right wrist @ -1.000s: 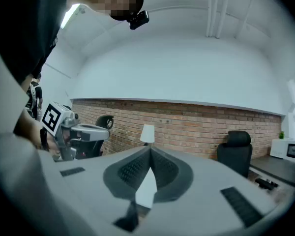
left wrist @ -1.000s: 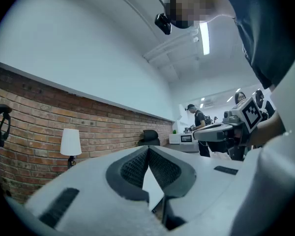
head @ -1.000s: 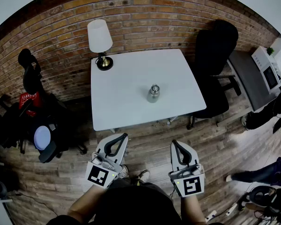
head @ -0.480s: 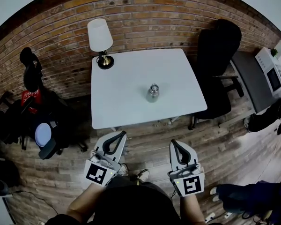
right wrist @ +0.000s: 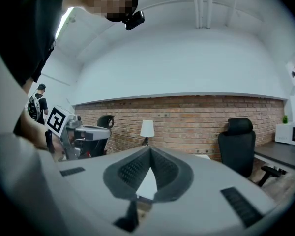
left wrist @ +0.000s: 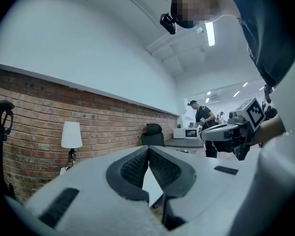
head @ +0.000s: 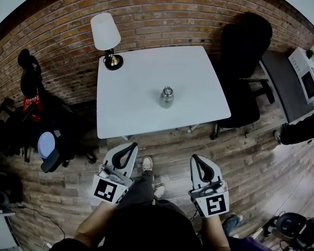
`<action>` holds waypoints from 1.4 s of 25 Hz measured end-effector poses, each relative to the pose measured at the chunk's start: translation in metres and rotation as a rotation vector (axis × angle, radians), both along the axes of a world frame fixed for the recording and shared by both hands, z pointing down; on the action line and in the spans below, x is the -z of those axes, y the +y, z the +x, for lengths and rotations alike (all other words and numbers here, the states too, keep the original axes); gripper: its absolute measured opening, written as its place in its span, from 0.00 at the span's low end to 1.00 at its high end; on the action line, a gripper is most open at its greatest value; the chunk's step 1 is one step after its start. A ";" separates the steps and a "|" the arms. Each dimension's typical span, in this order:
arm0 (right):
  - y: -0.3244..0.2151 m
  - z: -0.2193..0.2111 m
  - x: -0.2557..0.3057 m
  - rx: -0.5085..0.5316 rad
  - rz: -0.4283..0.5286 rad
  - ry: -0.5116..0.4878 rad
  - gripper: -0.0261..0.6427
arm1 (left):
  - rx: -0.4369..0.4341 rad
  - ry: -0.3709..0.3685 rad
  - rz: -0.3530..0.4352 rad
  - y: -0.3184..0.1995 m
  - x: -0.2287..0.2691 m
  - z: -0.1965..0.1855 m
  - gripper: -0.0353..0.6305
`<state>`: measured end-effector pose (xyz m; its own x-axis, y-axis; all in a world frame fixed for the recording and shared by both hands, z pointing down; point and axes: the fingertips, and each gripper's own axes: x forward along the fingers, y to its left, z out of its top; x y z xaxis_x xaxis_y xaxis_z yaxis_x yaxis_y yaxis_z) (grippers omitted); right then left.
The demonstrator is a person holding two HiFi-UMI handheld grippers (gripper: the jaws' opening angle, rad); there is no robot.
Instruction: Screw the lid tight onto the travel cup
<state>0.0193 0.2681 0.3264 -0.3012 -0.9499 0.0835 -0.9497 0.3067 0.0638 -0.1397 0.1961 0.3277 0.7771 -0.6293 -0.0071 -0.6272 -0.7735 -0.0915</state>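
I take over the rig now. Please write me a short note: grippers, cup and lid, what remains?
Left gripper: shut, empty.
Right gripper: shut, empty.
Both are over the floor, short of the table.
Cup stands upright near the table's middle, lid on top; tightness cannot be seen.
Done: nothing visible.
To do: reach the cup, hold it, screw the lid tight.

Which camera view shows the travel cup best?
The head view: the travel cup stands upright near the middle of the white table, seen whole. Neither the left nor the right gripper view shows it at all.
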 end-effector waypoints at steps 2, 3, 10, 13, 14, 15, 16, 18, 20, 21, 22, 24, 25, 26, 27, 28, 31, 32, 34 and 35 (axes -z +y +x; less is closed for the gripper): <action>-0.012 0.002 -0.002 0.004 -0.004 0.006 0.06 | -0.006 0.004 -0.025 -0.011 -0.004 0.007 0.09; -0.018 0.002 -0.003 0.007 -0.007 0.010 0.06 | -0.011 0.006 -0.044 -0.017 -0.008 0.011 0.09; -0.077 0.020 -0.015 0.018 -0.076 0.047 0.06 | -0.016 0.029 -0.129 -0.090 -0.028 0.039 0.09; -0.117 0.027 -0.013 0.020 -0.087 0.063 0.06 | -0.017 0.047 -0.127 -0.129 -0.025 0.048 0.09; -0.129 0.028 -0.012 0.020 -0.089 0.065 0.06 | -0.021 0.050 -0.133 -0.140 -0.026 0.050 0.09; -0.141 0.029 -0.011 0.022 -0.091 0.069 0.06 | -0.026 0.050 -0.144 -0.151 -0.028 0.052 0.09; -0.152 0.030 -0.009 0.023 -0.095 0.074 0.06 | -0.031 0.050 -0.155 -0.161 -0.030 0.054 0.09; -0.173 0.030 -0.008 0.021 -0.105 0.080 0.06 | -0.047 0.043 -0.170 -0.181 -0.033 0.059 0.09; -0.191 0.032 -0.008 0.013 -0.116 0.081 0.06 | -0.066 0.039 -0.185 -0.197 -0.037 0.065 0.09; -0.199 0.033 -0.009 0.009 -0.123 0.084 0.06 | -0.073 0.040 -0.195 -0.204 -0.039 0.068 0.09; -0.206 0.035 -0.010 0.006 -0.128 0.089 0.06 | -0.079 0.041 -0.205 -0.210 -0.043 0.072 0.09; -0.220 0.039 -0.012 0.002 -0.128 0.092 0.06 | -0.088 0.041 -0.217 -0.222 -0.049 0.078 0.09; -0.225 0.041 -0.012 0.002 -0.125 0.089 0.06 | -0.090 0.041 -0.219 -0.226 -0.052 0.082 0.09; -0.230 0.043 -0.013 0.004 -0.123 0.085 0.06 | -0.091 0.039 -0.220 -0.229 -0.054 0.085 0.09; -0.234 0.045 -0.014 0.007 -0.123 0.082 0.06 | -0.092 0.036 -0.220 -0.232 -0.055 0.088 0.09; -0.238 0.048 -0.016 0.011 -0.123 0.079 0.06 | -0.091 0.033 -0.221 -0.234 -0.057 0.091 0.09; -0.249 0.054 -0.020 0.034 -0.119 0.063 0.06 | -0.068 0.022 -0.221 -0.242 -0.058 0.094 0.09; -0.253 0.055 -0.023 0.047 -0.123 0.060 0.06 | -0.054 0.014 -0.220 -0.244 -0.058 0.093 0.09; -0.260 0.056 -0.028 0.075 -0.138 0.056 0.06 | -0.030 0.003 -0.221 -0.248 -0.059 0.092 0.09; -0.264 0.057 -0.030 0.093 -0.143 0.058 0.06 | -0.024 -0.001 -0.226 -0.248 -0.060 0.093 0.09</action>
